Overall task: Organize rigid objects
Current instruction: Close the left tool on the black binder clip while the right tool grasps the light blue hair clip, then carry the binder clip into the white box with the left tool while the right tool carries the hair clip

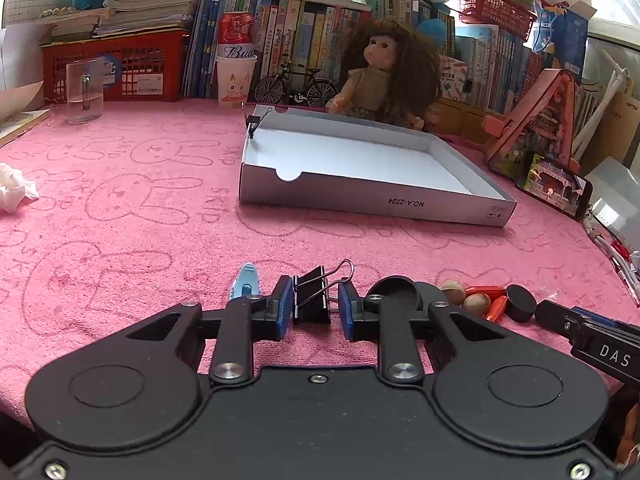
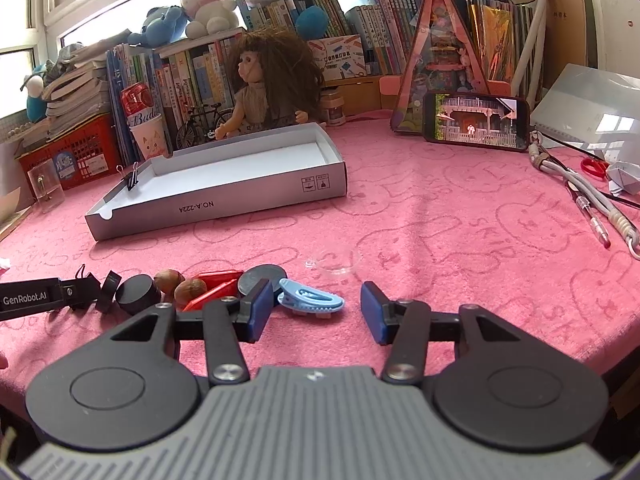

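Binder clip point(image 1: 312, 300), black with wire handles, sits on the pink towel point(image 1: 132, 208) between the blue pads of the left gripper point(image 1: 313, 306). The jaws stand around it, close on either side, but whether the pads are already pressing it I cannot tell; a thin gap seems to remain at the right pad.

It should handle as light, stiff sprung steel with a smooth painted body, so it could slip or pivot if pinched on a sloping face. The flat sides of the black body look like the best hold; the wire loop point(image 1: 345, 270) pointing toward 1 o'clock would swing and is a poor grip.

In the left view, the open grey box point(image 1: 372, 196), lying at 12 to 1 o'clock beyond the clip, already has another binder clip point(image 1: 253, 125) clamped on its far left wall, so it is probably the destination.

The right gripper point(image 2: 316, 312) hangs with its jaws wide apart and nothing between them. In its view, a blue plastic clip point(image 2: 310, 300) lies just ahead of its left pad. At 10 to 11 o'clock lie a coin-like grey disc point(image 2: 262, 278), red clips point(image 2: 214, 288), two nuts point(image 2: 180, 286) and a black round cap point(image 2: 138, 294), packed close together.
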